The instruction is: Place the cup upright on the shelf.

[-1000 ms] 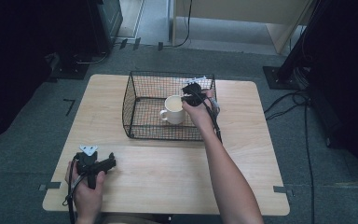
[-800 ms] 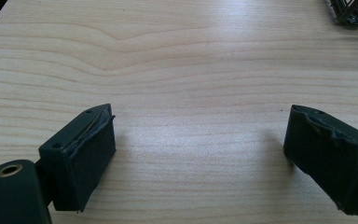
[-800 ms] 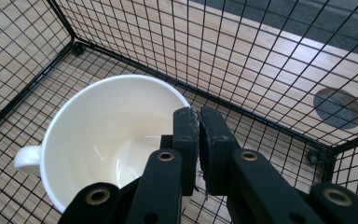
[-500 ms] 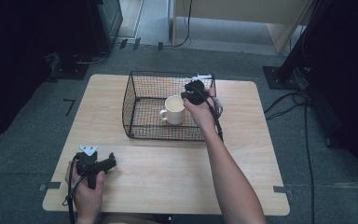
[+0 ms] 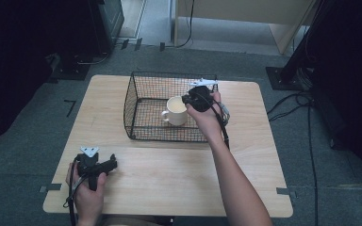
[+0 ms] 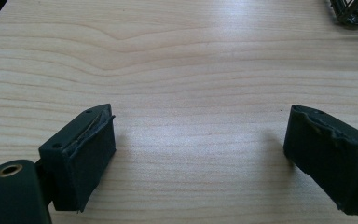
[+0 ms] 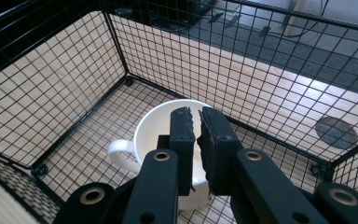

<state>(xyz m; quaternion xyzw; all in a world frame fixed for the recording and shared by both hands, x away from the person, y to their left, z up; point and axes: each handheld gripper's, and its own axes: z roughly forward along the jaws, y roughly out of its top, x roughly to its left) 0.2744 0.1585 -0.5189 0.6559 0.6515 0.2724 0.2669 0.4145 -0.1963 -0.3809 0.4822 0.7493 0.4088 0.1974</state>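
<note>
Grey floor surrounds a light wooden rectangular table (image 5: 169, 179), with black cables trailing on the floor off its right edge and dark stands at the far corners of the room.

Black wire mesh basket (image 5: 143, 113) sits on the far half of the table, roughly centred between the left and right edges. White ceramic mug with a side handle (image 5: 175, 111) stands upright on the basket floor, toward the basket's right half, handle pointing at the table's left edge.

Right tool (image 5: 188, 100): held in the person's right hand (image 5: 206, 115), reaching over the basket's right side. In the right gripper view the tool (image 7: 196, 140) has its two black jaws drawn nearly together, a narrow slit between the pads, closed across the near rim of the mug (image 7: 144, 135). The wall of the mug appears pinched between them, one pad inside the cup and one outside. Mesh walls of the basket (image 7: 74, 79) enclose the mug on all visible sides.

Left tool (image 5: 108, 165): held in the person's left hand (image 5: 87, 190) near the table's near left corner, well apart from the basket. In the left gripper view the tool (image 6: 198, 149) has its jaws spread wide, with bare wood grain (image 6: 186, 70) between them and nothing gripped. A corner of the basket (image 6: 352, 11) shows at the far right.
</note>
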